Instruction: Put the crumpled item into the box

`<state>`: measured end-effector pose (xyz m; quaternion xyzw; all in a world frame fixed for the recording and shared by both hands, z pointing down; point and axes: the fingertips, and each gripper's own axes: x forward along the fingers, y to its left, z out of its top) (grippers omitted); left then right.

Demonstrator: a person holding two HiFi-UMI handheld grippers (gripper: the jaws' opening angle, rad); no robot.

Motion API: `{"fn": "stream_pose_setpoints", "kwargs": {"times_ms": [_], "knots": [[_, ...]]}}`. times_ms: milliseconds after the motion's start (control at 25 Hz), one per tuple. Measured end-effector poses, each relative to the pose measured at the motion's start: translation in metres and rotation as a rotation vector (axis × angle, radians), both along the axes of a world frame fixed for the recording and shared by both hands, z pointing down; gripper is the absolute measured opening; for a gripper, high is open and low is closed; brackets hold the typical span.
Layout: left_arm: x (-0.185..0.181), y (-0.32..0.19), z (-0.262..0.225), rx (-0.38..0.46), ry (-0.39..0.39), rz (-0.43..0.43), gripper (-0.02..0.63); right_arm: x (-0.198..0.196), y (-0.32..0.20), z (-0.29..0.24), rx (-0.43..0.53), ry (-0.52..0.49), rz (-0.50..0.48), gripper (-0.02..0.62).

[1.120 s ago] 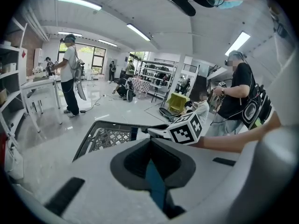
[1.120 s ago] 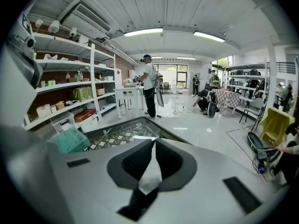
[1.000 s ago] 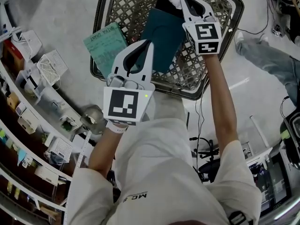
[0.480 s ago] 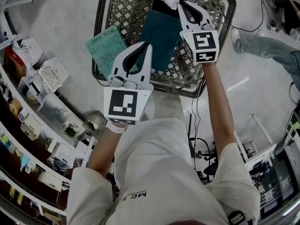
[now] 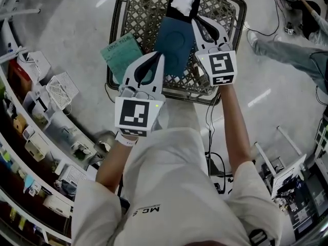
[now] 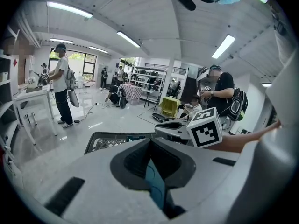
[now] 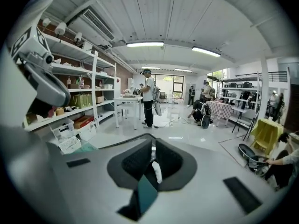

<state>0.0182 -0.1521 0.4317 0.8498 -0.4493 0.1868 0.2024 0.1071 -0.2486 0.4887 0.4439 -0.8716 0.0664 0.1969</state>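
1. A wire basket stands on the floor in the upper centre of the head view.
2. A black box lies at the basket's far end, at the top of the frame.
3. The white crumpled item lies inside the box, clear of both grippers.
4. A teal sheet lies in the basket just below the box, and a green paper hangs over the basket's left rim.
5. The right gripper hovers over the basket right of centre. Its tips point at the box and stop just short of it. Its own view shows the jaws together with nothing between them. Past them show the crumpled item and the sheet.
6. The left gripper hovers over the near left of the basket, its jaws closed and empty. Its view looks past them at the sheet and the basket.
7. Shelves curve down the left edge.
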Motion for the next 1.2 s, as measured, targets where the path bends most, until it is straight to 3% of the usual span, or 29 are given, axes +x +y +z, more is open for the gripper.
{"fn": "stream_pose_setpoints", "kwargs": {"times_ms": [600, 1200], "knots": [[-0.027, 0.040, -0.058, 0.056, 0.030, 0.014, 0.024, 0.001, 0.082, -0.100, 0.048, -0.039, 0.098, 0.021], [-0.054, 0.065, -0.093, 0.094, 0.055, -0.012, 0.024, 0.017, 0.154, -0.160, 0.089, -0.049, 0.171, 0.020]]}}
